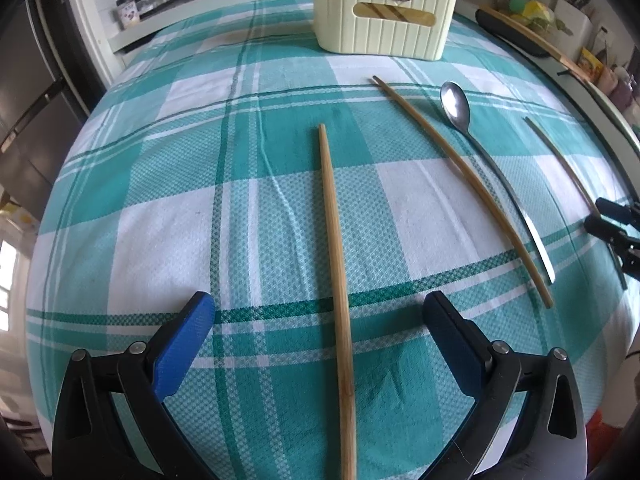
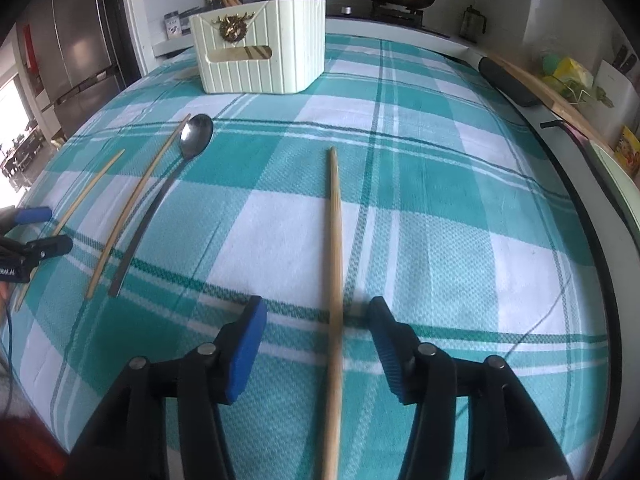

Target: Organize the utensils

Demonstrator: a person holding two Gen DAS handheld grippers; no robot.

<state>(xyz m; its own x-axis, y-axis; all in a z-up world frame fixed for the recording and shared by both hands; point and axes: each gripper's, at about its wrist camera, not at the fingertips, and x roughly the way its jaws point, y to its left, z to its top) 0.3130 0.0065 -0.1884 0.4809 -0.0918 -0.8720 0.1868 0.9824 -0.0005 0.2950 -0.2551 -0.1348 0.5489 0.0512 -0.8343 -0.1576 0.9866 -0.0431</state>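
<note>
Left wrist view: our left gripper point(image 1: 320, 320) is spread wide around a chopstick point(image 1: 336, 264), not touching; right gripper point(image 2: 318, 322) likewise loose around another chopstick point(image 2: 335, 264) on the tablecloth point(image 2: 440, 220).

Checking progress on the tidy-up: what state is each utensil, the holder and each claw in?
Left claw: open, astride a chopstick, pads clear.
Right claw: open, astride another chopstick.
Third chopstick: flat on cloth.
Spoon: flat, bowl up.
Holder: upright.
</note>
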